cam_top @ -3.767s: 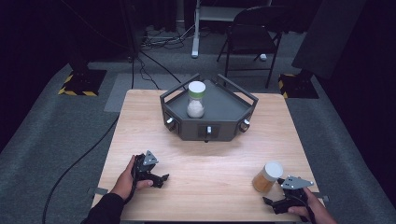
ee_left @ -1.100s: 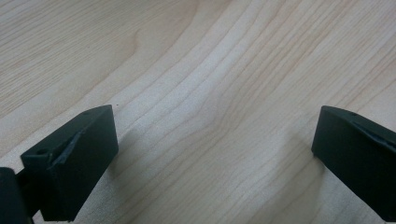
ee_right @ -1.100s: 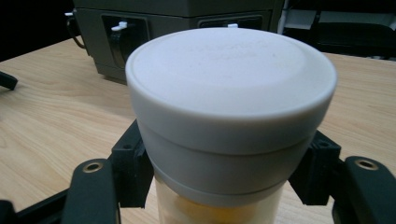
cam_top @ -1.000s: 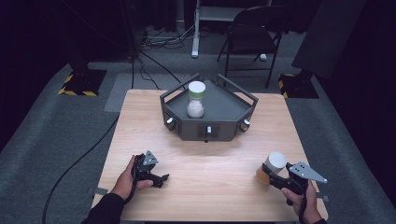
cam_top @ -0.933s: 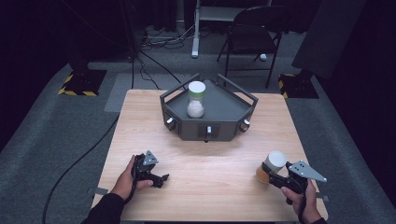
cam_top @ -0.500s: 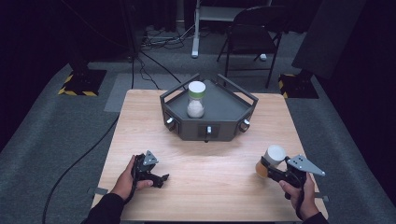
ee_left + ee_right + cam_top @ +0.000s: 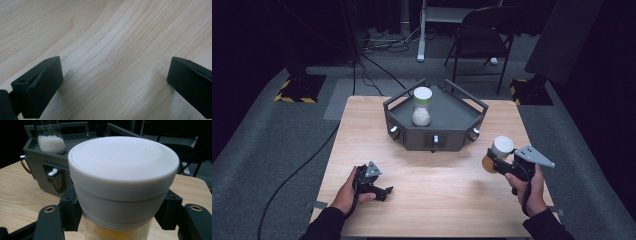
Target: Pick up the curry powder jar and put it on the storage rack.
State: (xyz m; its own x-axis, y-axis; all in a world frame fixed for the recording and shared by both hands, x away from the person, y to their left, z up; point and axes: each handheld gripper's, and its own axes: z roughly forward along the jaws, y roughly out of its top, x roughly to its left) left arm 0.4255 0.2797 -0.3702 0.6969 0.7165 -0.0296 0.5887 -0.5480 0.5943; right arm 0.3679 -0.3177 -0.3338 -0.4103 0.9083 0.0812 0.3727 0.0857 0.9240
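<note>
Wood-grain table (image 7: pixel 427 200), round white-capped jar (image 7: pixel 497 154)

A matt white plastic lid (image 7: pixel 123 170) tops the clear jar (image 7: pixel 493 159); the table (image 7: pixel 452 195) is smooth pale wood.

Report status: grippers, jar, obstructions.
Right gripper shut on white-capped jar, lifted off table. Left gripper open, resting on table. Grey tray ahead holds second jar.

grey tray (image 7: pixel 447 137) mid-table; jar w/ white grains (image 7: pixel 422 106) in it | chair (image 7: pixel 484 30) behind
</note>
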